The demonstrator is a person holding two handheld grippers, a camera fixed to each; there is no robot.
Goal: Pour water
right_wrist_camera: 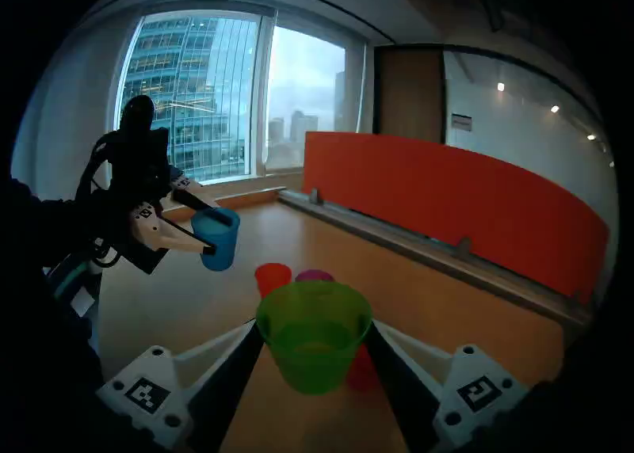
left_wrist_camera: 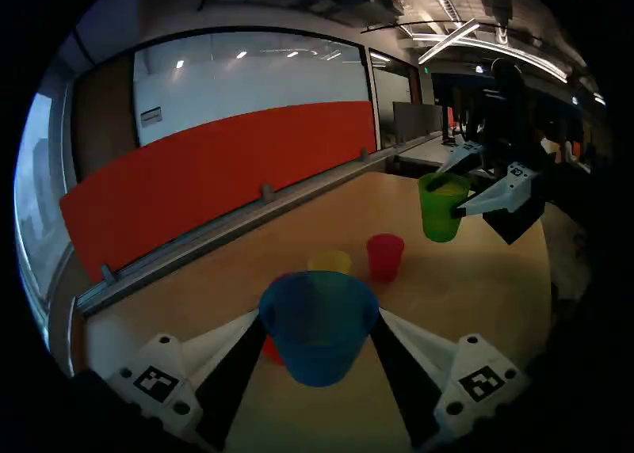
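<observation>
So both tongs are loaded right now: the left gripper has its two fingers pressed against the sides of a blue cup, open only as wide as the cup itself, and the right gripper is doing the same with a green cup. Both cups are up off the wooden table, upright and well apart from each other, so I'd call this the line-up before the pour. They're see-through-ish plastic tumblers, wider at the rim than the base, smooth walls, no handle (so probably slippery, and squeezing harder would likely just dent them). I honestly can't tell which one has water in it, or how much; the green one shows a yellowish patch inside in the left gripper view, but that could be the table showing through. If it were me, I'd bring the pouring cup's lip just over the other's rim before tipping, hold the receiver level, and tilt slowly so the cup doesn't twist between the fingers. Farther out on the table stand a yellow cup and a red cup near each other, worth steering clear of. Behind all that runs an orange wall panel.
</observation>
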